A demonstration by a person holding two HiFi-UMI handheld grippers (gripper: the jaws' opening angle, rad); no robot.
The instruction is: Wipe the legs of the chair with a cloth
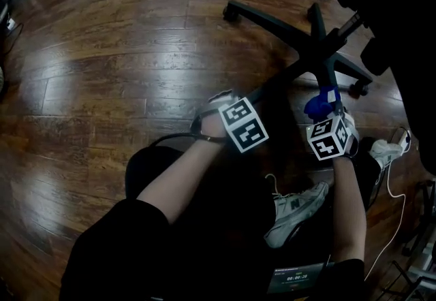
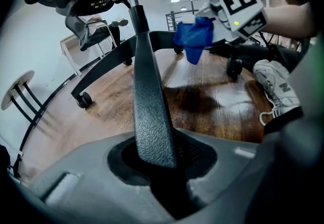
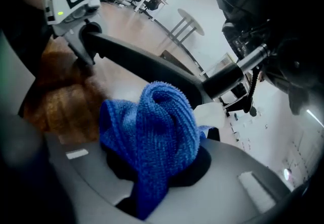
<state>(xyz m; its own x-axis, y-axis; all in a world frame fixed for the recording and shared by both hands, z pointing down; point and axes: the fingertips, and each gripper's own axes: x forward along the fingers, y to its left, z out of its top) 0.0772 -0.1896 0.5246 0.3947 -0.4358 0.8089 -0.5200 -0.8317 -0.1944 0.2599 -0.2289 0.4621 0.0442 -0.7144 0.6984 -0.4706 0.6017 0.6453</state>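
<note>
So you had two grippers busy: your left gripper point(image 2: 154, 157) clamped on one chair leg point(image 2: 149, 101), your right gripper point(image 3: 157, 167) pinching one blue cloth point(image 3: 152, 126)

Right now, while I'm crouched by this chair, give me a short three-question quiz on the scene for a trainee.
1. True or false: the left gripper is shut on a chair leg.
2. What does the right gripper hold? A) a sponge B) a blue cloth C) a brush
3. What is the floor made of?
Key: 1 true; 2 B; 3 wood.
</note>
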